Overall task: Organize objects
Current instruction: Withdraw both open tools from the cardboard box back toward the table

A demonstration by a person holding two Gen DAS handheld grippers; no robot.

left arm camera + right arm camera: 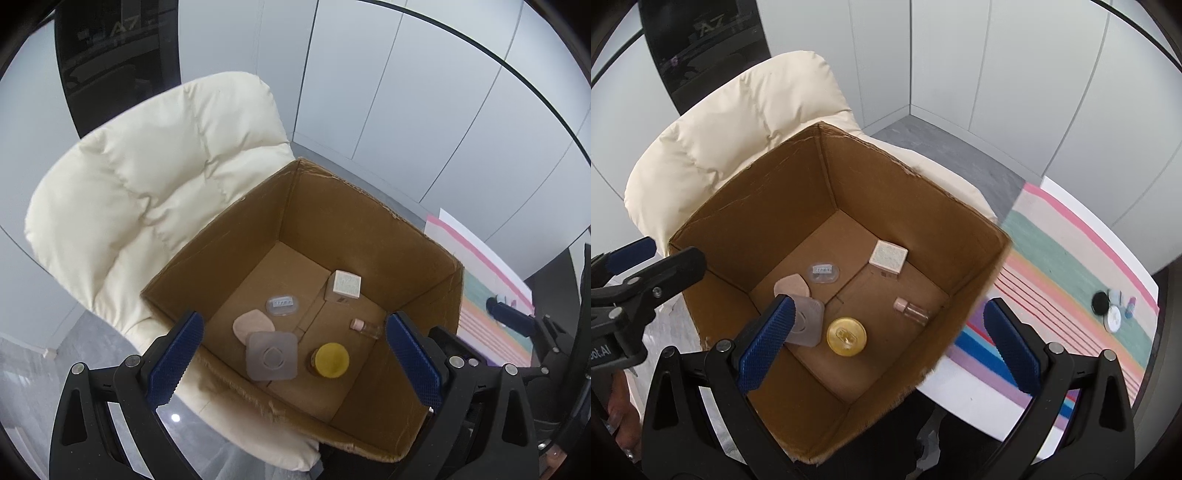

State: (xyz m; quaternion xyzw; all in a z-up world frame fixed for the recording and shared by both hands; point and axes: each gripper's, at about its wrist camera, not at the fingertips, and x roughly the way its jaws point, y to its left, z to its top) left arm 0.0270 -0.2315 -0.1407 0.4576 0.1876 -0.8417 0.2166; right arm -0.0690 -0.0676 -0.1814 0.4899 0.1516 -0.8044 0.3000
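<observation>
An open cardboard box [369, 229] [746, 236] rests on a cream padded chair. On its floor lie a yellow round jar [331, 359] [846, 336], a grey square case [271, 355] [809, 321], a beige puff [253, 325] [792, 285], a clear oval case [282, 305] [823, 273], a white cube box [344, 286] [888, 257] and a small clear bottle with a pink cap [365, 327] [911, 311]. My left gripper [295, 365] hangs open above the box's near edge, empty. My right gripper [886, 343] is open over the box's right side, empty.
The cream chair [140, 192] [746, 122] backs onto grey wall panels. To the right stands a white table with a striped cloth [1071, 251] [487, 317]; several small jars and bottles [1112, 306] sit near its far edge. The left gripper's body [635, 288] shows at the right wrist view's left edge.
</observation>
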